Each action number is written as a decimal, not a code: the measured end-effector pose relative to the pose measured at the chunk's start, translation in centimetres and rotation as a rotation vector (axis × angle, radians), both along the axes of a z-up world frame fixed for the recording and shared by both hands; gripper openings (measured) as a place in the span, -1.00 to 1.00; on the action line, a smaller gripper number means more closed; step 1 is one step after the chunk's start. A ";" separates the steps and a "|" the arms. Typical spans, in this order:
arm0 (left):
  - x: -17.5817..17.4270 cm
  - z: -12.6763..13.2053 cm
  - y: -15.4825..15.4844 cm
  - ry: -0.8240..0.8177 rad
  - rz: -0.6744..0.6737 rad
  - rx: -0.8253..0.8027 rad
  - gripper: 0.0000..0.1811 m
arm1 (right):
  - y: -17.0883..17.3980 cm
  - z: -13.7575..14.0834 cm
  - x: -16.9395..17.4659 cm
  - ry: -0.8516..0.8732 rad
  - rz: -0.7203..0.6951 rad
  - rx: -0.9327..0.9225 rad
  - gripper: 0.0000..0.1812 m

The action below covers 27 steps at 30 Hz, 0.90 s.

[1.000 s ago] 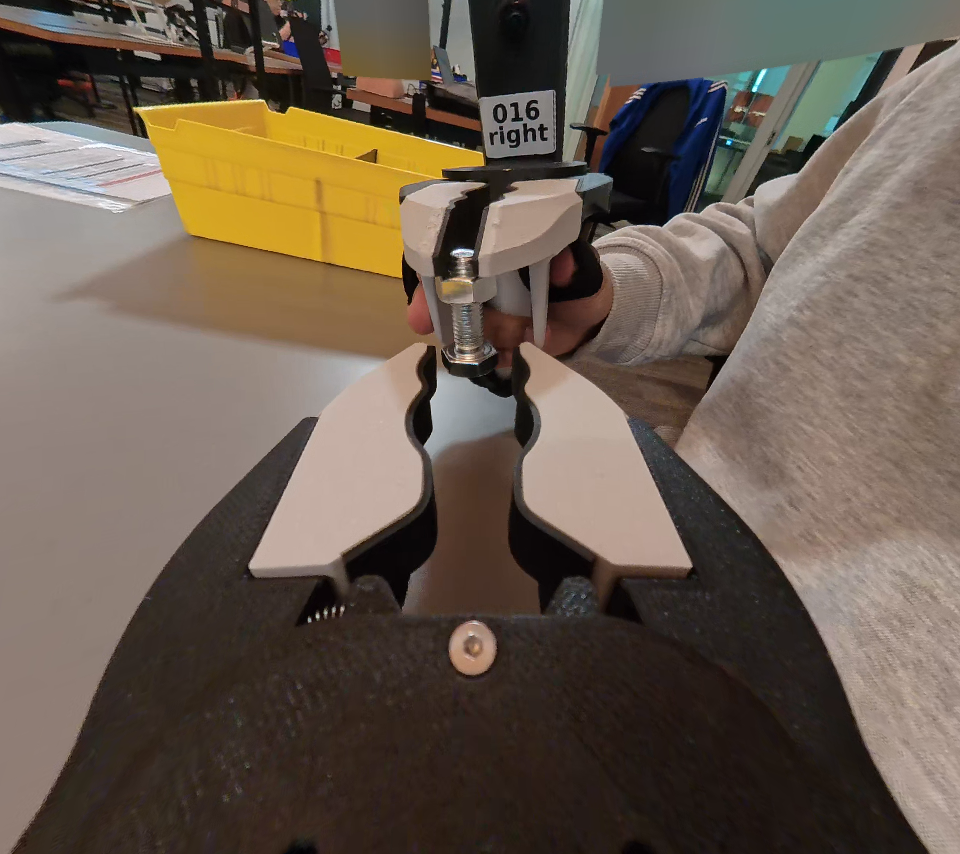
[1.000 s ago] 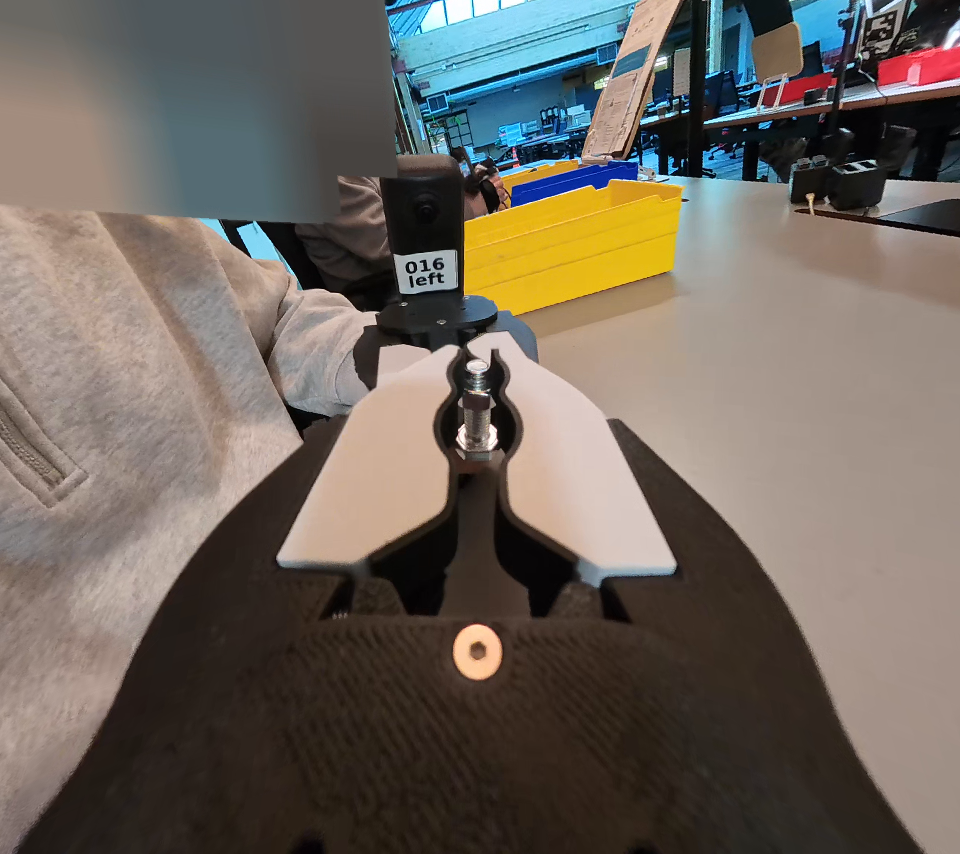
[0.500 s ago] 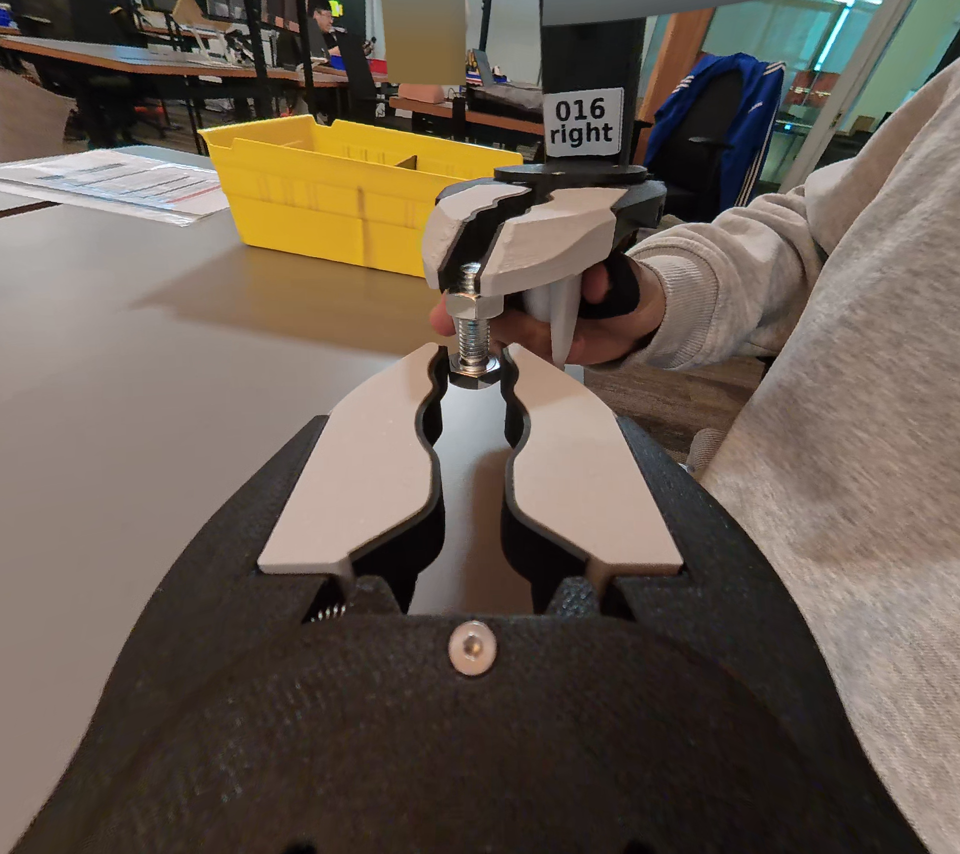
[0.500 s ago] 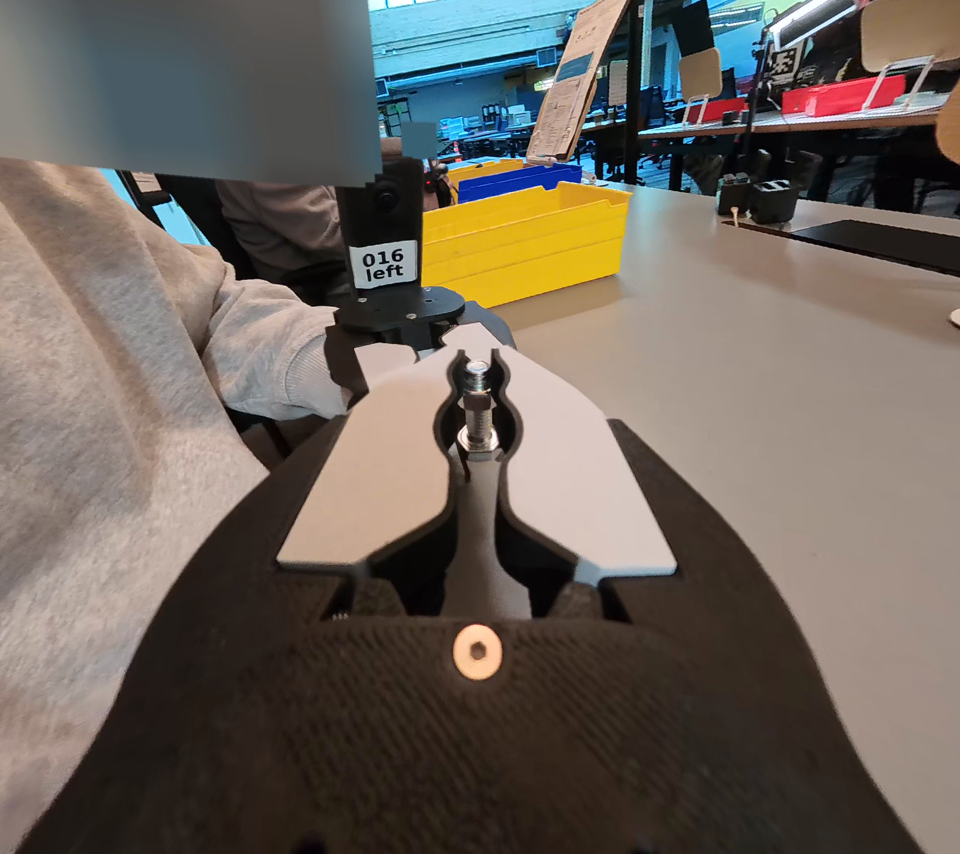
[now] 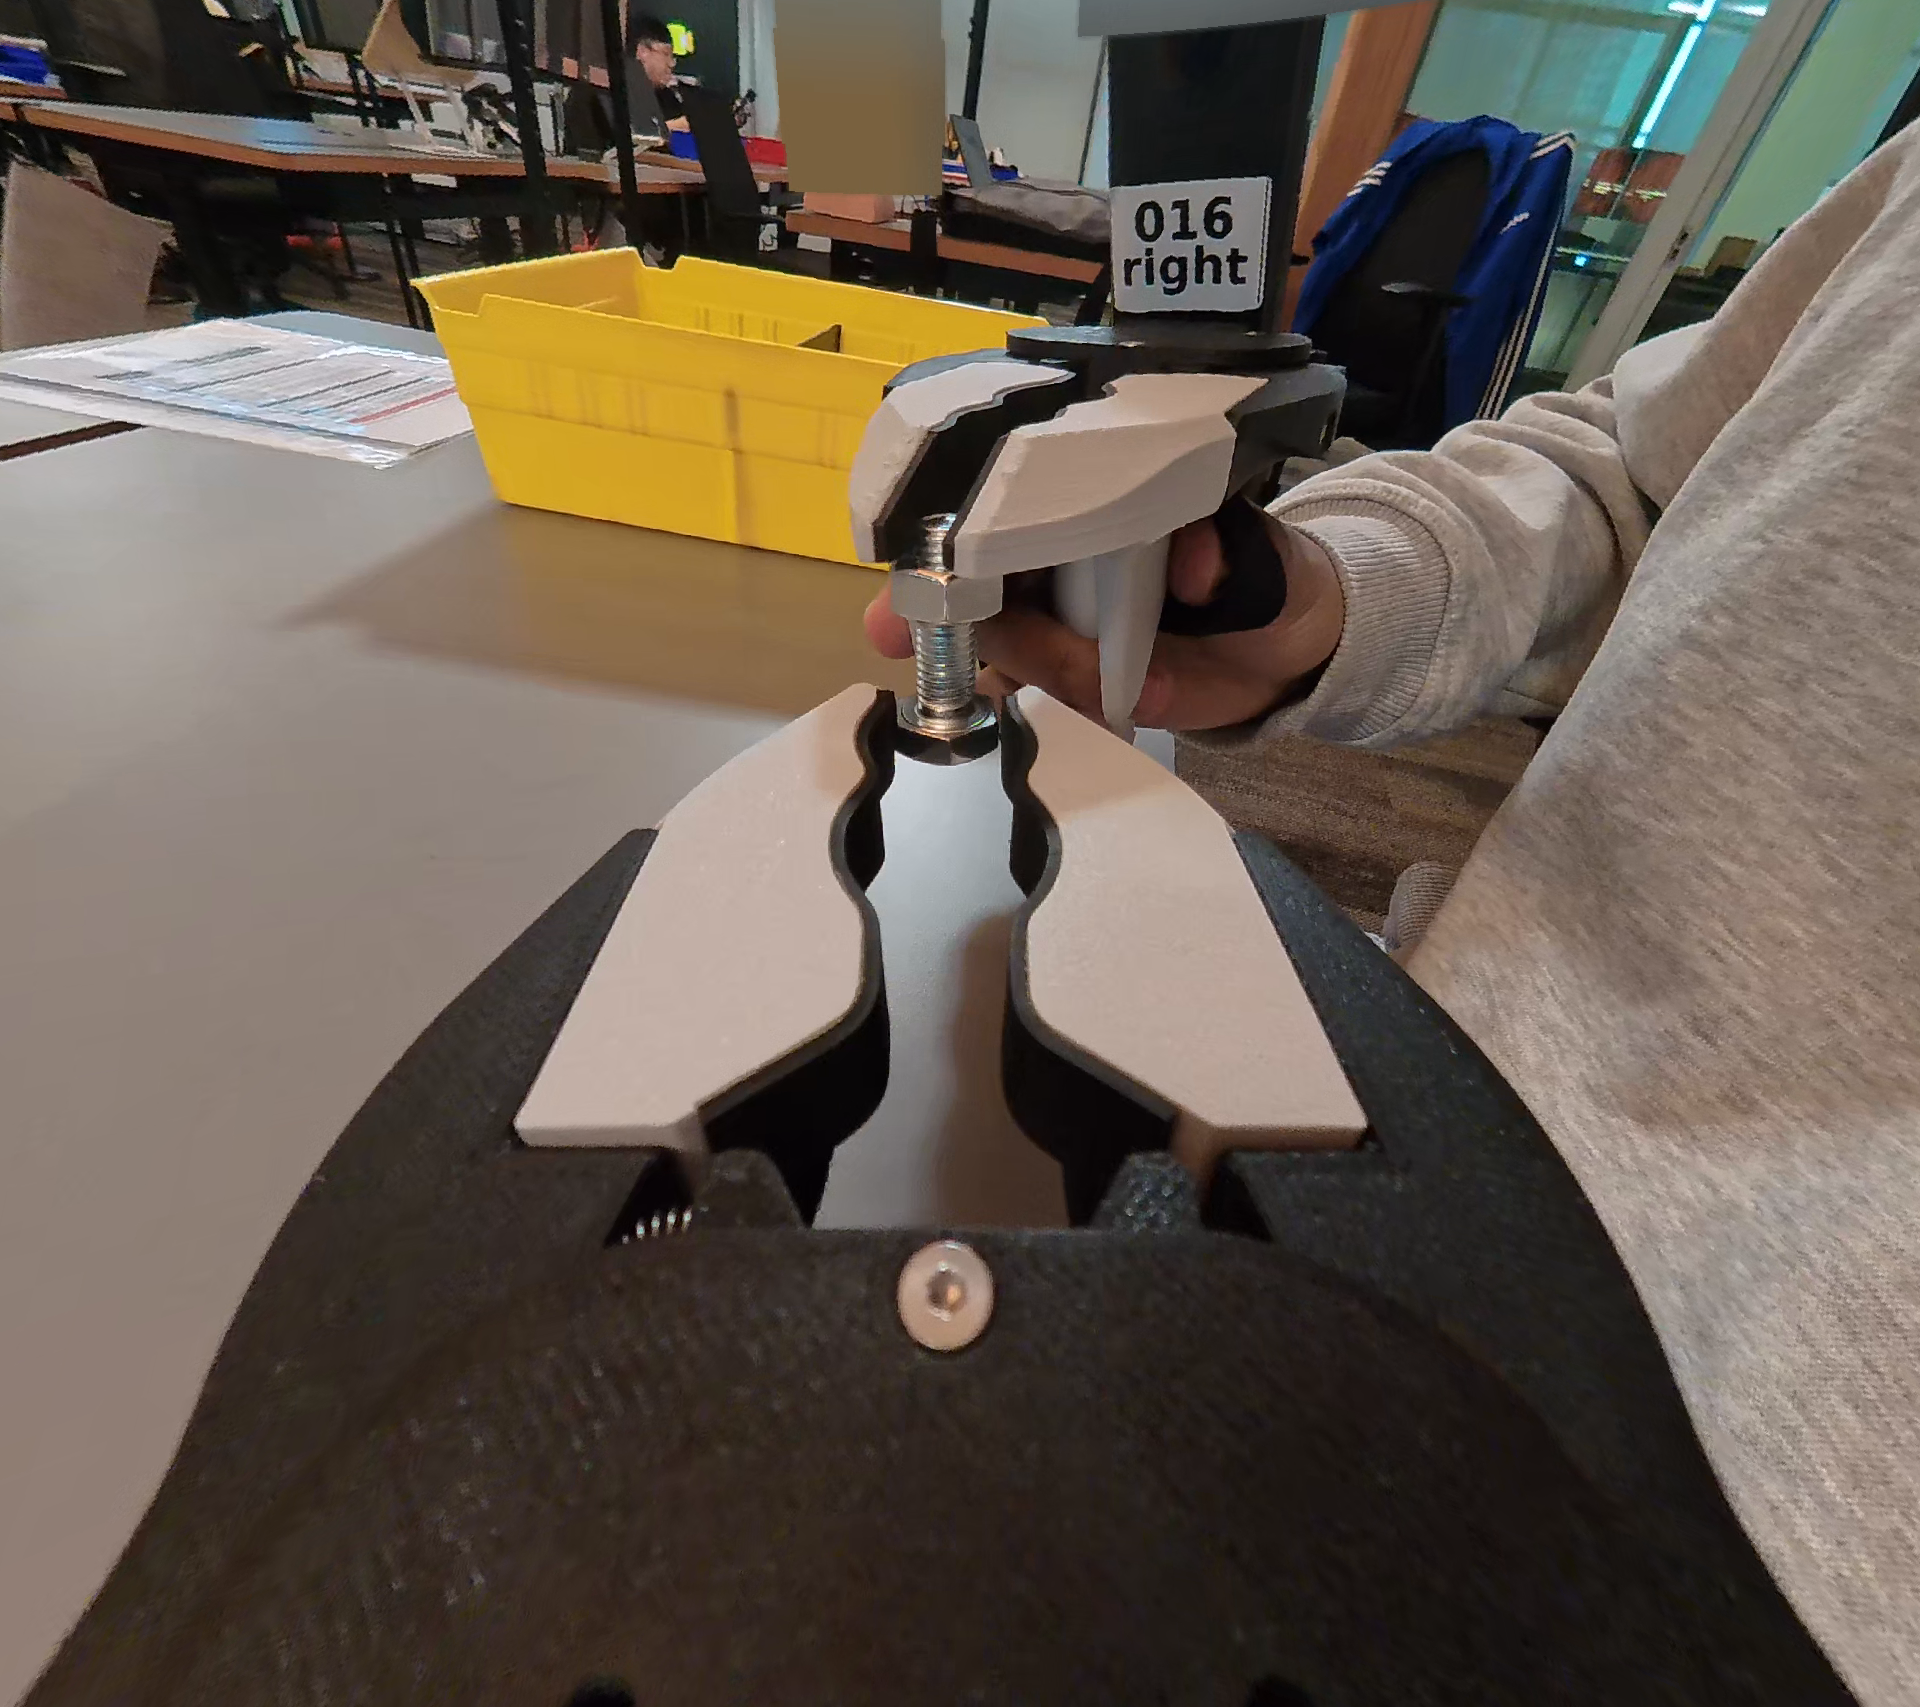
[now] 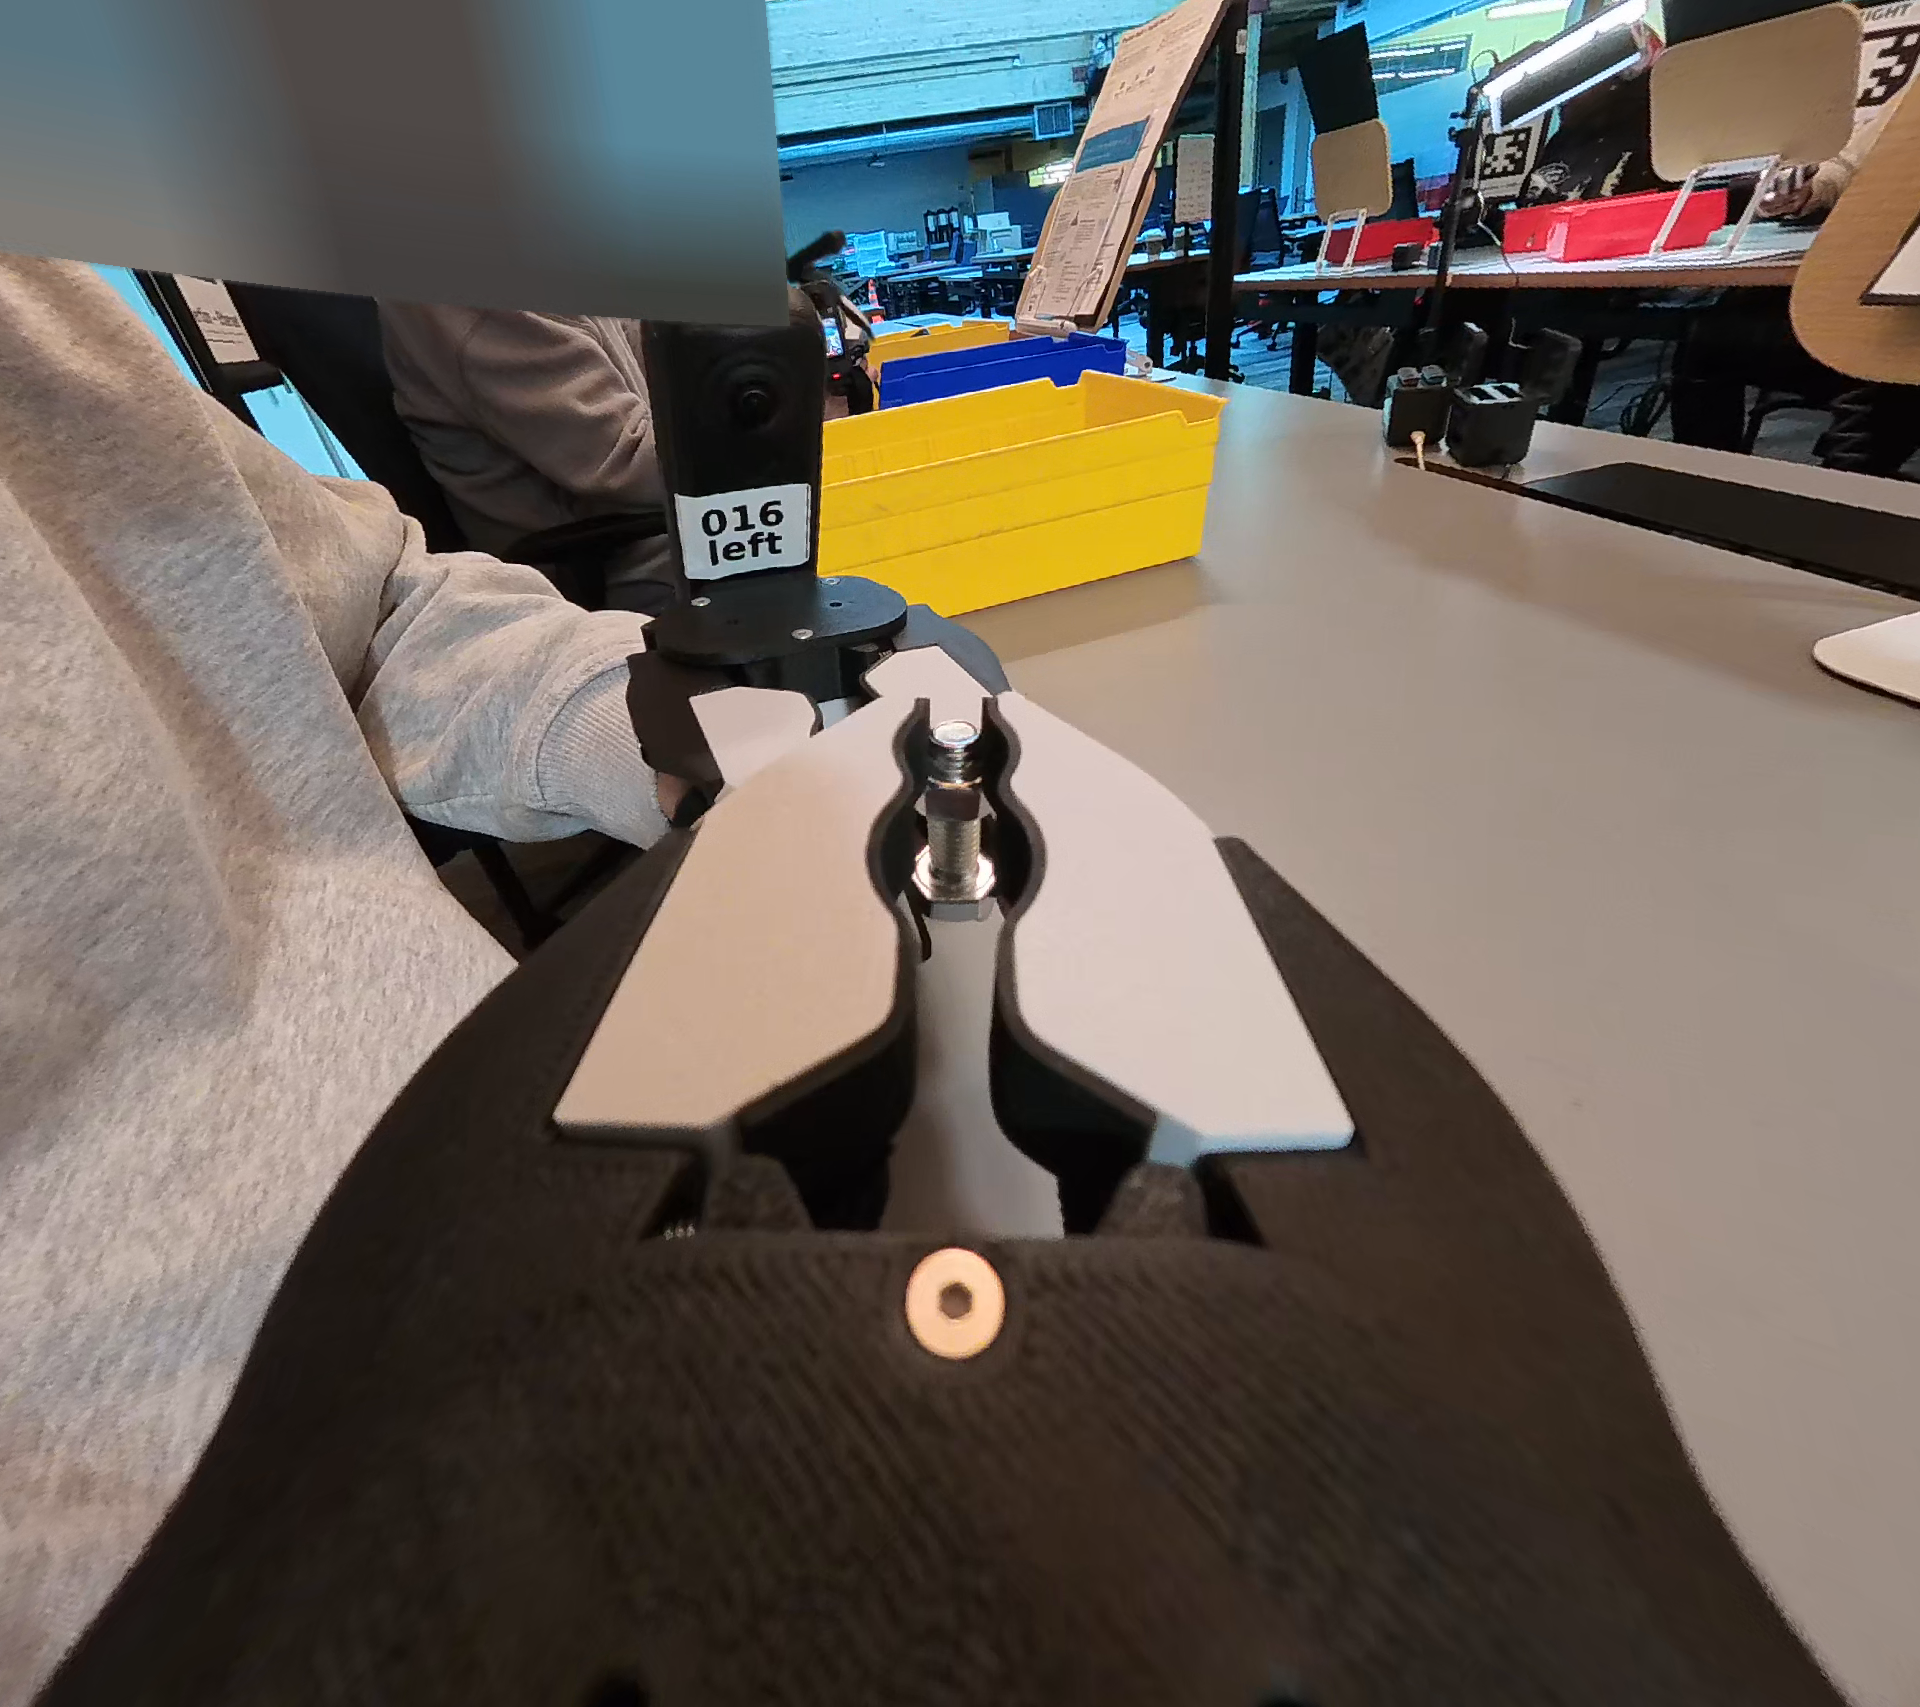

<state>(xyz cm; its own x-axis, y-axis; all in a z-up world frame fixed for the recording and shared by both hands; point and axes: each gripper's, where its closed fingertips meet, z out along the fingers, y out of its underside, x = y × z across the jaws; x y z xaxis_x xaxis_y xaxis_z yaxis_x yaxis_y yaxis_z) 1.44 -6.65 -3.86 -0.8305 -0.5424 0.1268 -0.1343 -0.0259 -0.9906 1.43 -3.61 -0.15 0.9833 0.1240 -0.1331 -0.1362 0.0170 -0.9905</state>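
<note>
I have the right gripper [image 6: 951, 748] pinched on the upper end of a silver threaded steel bolt [image 5: 943, 655], and in the left wrist view that tool sits at centre frame, upright, with a hand [image 5: 1164, 649] wrapped round its black handle. A silver hex nut [image 5: 943, 592] sits on the thread directly under the grey fingertips [image 5: 1081, 504], so the grip lands on the bare thread above the nut; I judge that keeps the bolt hanging plumb.

My left gripper [image 5: 943, 727] comes in from the bottom of its frame, level with the grey tabletop [image 5: 312, 774]. Its jaws stand narrow, set around the hexagonal bolt head [image 5: 943, 738] at the bottom end. I cannot tell whether they press on it or only flank it.

In the right wrist view the bolt runs lengthwise along the notch between the fingers, centre frame, bright and clean, thread ridges crisp. It hangs in the air above the table's near edge, resting on nothing.

A yellow plastic bin with dividers [image 5: 665, 410] stands on the table in the upper left of the left view, well apart from both tools. A printed sheet in a clear sleeve [image 5: 239, 390] lies farther left.
</note>
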 end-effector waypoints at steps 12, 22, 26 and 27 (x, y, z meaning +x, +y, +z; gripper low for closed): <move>0.1 -0.1 0.1 0.021 -0.002 -0.009 -0.80 | -0.1 0.0 0.2 0.018 -0.001 0.002 -0.90; 0.0 -0.1 0.1 0.024 -0.005 -0.007 -0.80 | -0.2 0.0 0.2 0.040 0.011 0.001 -0.90; 0.1 -0.1 0.3 0.033 -0.001 -0.020 -0.80 | -0.4 0.4 0.3 0.053 0.023 0.023 -0.87; 0.1 -0.1 0.3 0.036 0.000 -0.023 -0.80 | -0.6 0.8 0.2 0.063 0.034 0.050 -0.82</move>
<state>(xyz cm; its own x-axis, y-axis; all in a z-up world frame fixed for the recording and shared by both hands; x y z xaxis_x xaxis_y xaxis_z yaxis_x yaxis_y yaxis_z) 1.57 -6.34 -3.94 -0.8250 -0.5392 0.1692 -0.1700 -0.0486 -0.9842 1.65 -4.22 0.67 0.9684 0.1651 -0.1871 -0.1992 0.0601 -0.9781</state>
